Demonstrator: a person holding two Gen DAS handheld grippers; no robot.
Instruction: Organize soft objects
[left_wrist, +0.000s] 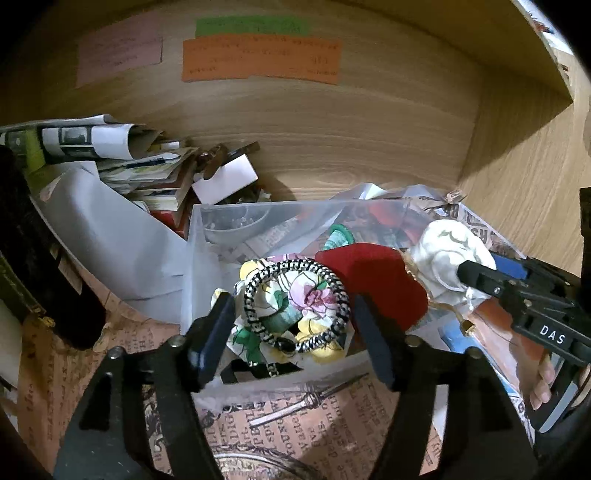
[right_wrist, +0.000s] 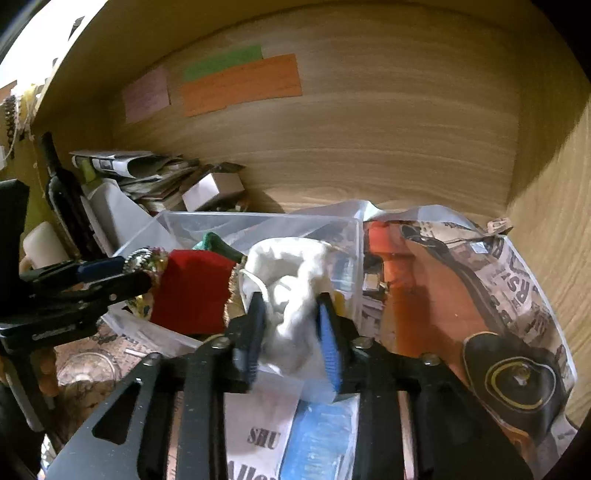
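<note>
A clear plastic bin (left_wrist: 195, 236) stands on a wooden shelf. My left gripper (left_wrist: 295, 328) is open around a floral cloth bundle (left_wrist: 295, 302) ringed by a black-and-white cord, at the bin's front. A red felt piece (left_wrist: 373, 280) lies beside it. My right gripper (right_wrist: 291, 332) is shut on a white drawstring pouch (right_wrist: 291, 273) at the bin's right side. The pouch also shows in the left wrist view (left_wrist: 443, 247), with the right gripper (left_wrist: 476, 275) on it. The left gripper (right_wrist: 122, 275) shows at the left of the right wrist view, next to the red felt (right_wrist: 192, 288).
A pile of papers and booklets (left_wrist: 122, 162) and a white box (left_wrist: 225, 179) sit behind the bin at the left. A dark bottle (right_wrist: 66, 199) stands far left. Printed paper (left_wrist: 295, 410) lines the shelf. Coloured labels (left_wrist: 258, 59) are stuck on the back wall.
</note>
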